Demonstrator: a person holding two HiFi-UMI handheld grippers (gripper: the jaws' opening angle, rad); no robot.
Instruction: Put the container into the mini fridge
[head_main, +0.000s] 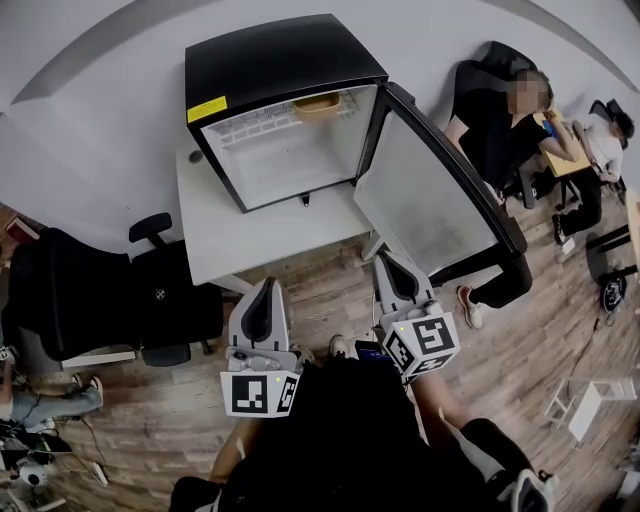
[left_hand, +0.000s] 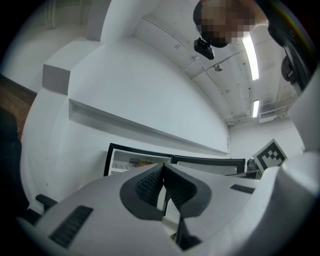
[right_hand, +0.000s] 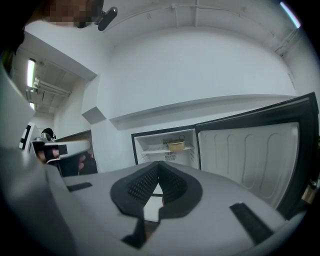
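Note:
The black mini fridge (head_main: 280, 110) stands on a white table (head_main: 225, 235) with its door (head_main: 430, 195) swung open to the right. A yellowish container (head_main: 320, 104) sits on the top shelf inside, and it also shows in the right gripper view as the container (right_hand: 176, 145). My left gripper (head_main: 268, 288) and right gripper (head_main: 386, 260) hang below the table's front edge, well short of the fridge. Both are shut with nothing between the pads: the left gripper (left_hand: 164, 168) and the right gripper (right_hand: 159, 165) each show their pads meeting.
A black office chair (head_main: 90, 290) stands left of the table. Two seated people (head_main: 500, 120) are at the right, close behind the open door. A small white stool (head_main: 585, 405) is on the wooden floor at the lower right.

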